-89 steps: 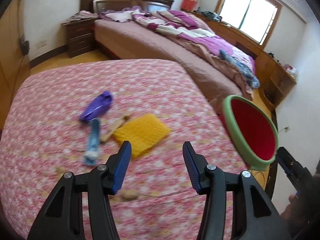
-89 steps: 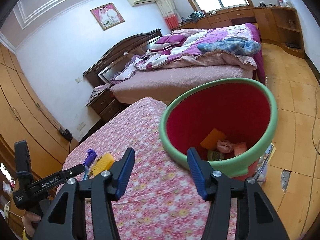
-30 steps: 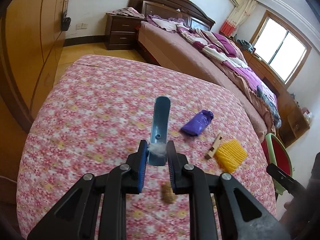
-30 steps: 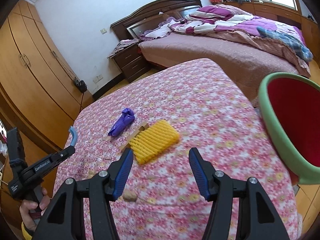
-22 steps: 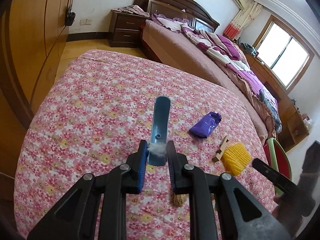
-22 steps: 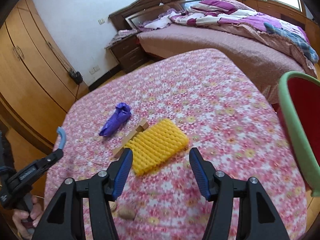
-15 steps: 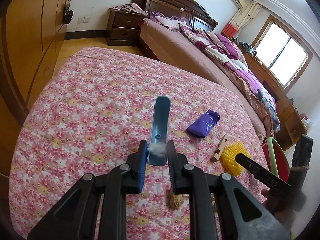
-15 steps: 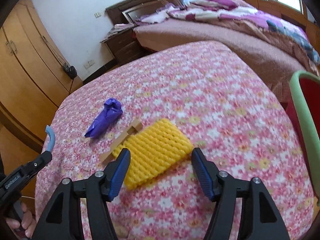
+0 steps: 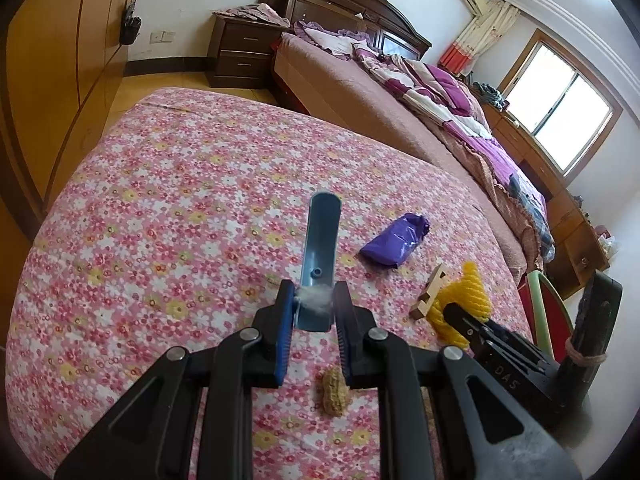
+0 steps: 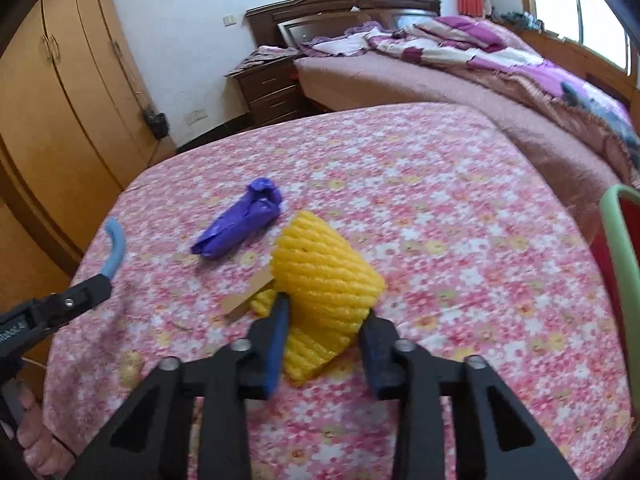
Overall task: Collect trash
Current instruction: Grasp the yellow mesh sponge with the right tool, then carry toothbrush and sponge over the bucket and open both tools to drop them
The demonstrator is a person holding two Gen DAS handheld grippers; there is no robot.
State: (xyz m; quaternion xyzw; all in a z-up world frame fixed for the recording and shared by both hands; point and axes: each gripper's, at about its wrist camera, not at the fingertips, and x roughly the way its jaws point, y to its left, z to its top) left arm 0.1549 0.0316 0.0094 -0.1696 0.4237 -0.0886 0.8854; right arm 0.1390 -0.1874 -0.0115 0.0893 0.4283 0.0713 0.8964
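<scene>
Our right gripper has just closed its jaws on the yellow foam fruit net, which now buckles up off the floral bedspread instead of lying flat. Our left gripper stays clamped on the blue plastic strip. Both pieces look ready for the red bin at far right; the purple wrapper, wooden stick and peanut remain.
</scene>
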